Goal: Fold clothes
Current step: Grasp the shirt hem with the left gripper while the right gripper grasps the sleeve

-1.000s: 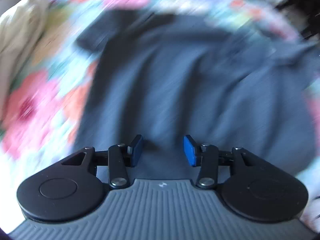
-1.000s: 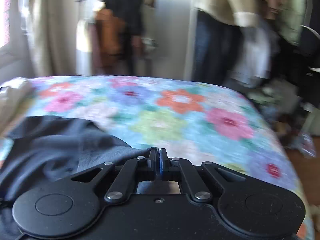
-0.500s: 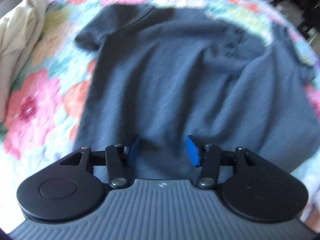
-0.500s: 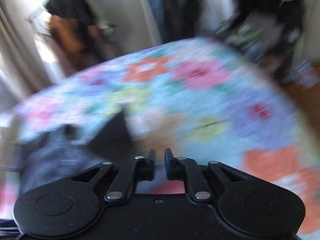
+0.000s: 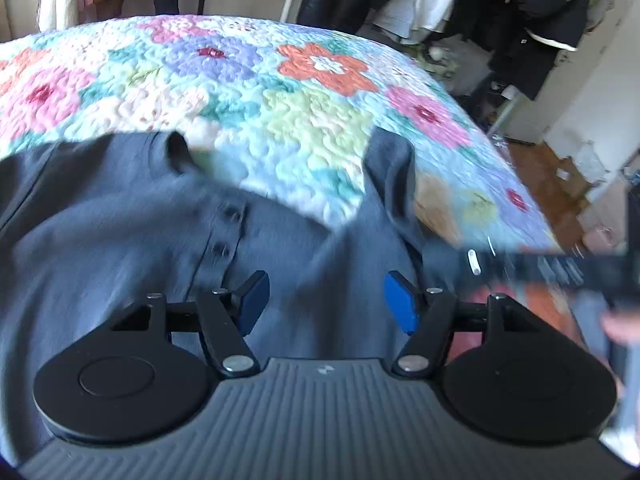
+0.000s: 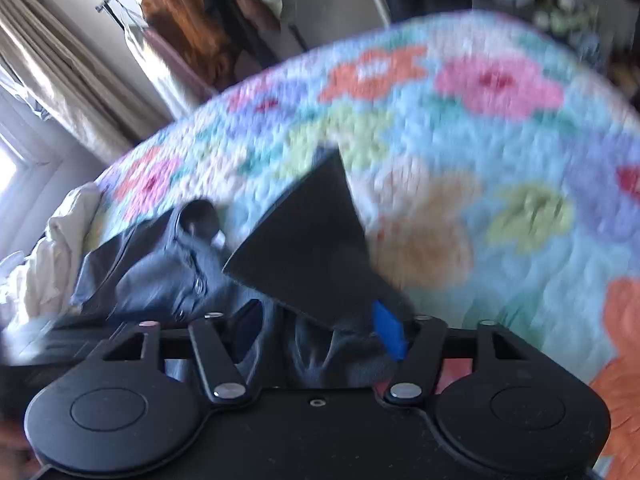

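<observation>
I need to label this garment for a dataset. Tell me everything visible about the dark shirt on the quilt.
The shirt is dark grey-blue, soft knit by its look, with a buttoned placket and a collar. It lies rumpled on the floral quilt, one collar point standing up. Both claws are opening over it, left claw and right claw; neither pinches it.

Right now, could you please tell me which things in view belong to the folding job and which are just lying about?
Job:
- dark grey buttoned shirt
- left gripper, opening
- right gripper, opening

Lying about:
- floral quilted bedspread
- hanging clothes
- white bedding
</observation>
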The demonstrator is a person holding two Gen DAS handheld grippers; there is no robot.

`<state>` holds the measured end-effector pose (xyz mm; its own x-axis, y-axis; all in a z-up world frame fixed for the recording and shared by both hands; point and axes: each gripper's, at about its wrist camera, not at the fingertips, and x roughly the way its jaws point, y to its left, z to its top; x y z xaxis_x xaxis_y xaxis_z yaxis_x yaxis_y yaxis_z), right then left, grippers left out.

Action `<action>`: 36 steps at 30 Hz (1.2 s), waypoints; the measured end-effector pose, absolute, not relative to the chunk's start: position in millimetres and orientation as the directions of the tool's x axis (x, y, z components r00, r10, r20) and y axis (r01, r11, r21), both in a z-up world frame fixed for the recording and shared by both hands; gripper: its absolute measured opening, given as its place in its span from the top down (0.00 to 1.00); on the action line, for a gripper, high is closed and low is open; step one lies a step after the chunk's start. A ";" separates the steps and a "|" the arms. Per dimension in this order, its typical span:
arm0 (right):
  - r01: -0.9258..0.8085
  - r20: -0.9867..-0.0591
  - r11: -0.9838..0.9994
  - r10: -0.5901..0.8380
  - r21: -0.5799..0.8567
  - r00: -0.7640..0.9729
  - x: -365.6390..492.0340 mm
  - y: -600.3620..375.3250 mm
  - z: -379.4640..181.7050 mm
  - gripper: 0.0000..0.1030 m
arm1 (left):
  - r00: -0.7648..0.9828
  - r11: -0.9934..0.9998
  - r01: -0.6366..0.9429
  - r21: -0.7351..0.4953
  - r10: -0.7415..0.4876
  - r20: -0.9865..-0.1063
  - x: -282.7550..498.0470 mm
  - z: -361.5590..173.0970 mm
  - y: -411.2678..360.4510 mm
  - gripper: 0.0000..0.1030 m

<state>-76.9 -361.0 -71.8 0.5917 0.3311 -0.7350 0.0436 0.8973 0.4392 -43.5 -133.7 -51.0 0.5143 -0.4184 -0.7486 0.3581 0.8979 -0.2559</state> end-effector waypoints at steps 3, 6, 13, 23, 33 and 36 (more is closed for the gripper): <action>0.075 -0.795 0.933 0.256 0.352 0.550 -76.4 -358.3 -81.7 0.33 | 0.511 0.902 0.381 -0.202 -0.387 -0.767 -35.7 -62.7 -157.0 0.38; 0.096 -0.833 0.957 0.187 0.274 0.520 -73.4 -355.7 -92.4 0.16 | 0.499 0.906 0.348 -0.239 -0.395 -0.771 -33.4 -69.1 -156.5 0.35; 0.052 -0.796 0.971 0.161 0.235 0.583 -60.9 -350.7 -90.3 0.85 | 0.524 0.873 0.404 -0.274 -0.466 -0.713 -50.4 -70.2 -151.6 0.94; -0.239 -0.514 0.889 0.426 0.391 0.744 -97.8 -348.9 -39.3 0.92 | 0.450 0.871 0.373 -0.320 -0.471 -0.758 -65.8 -70.7 -153.6 0.94; -0.393 -0.524 0.862 0.507 0.321 0.685 -126.6 -324.5 -23.6 0.93 | 0.534 0.940 0.222 -0.259 -0.340 -0.774 -94.8 -51.3 -120.6 0.91; -0.360 -0.615 0.878 0.479 0.317 0.627 -129.0 -315.7 -34.4 0.93 | 0.565 0.948 0.182 -0.262 -0.319 -0.761 -101.1 -39.0 -100.8 0.70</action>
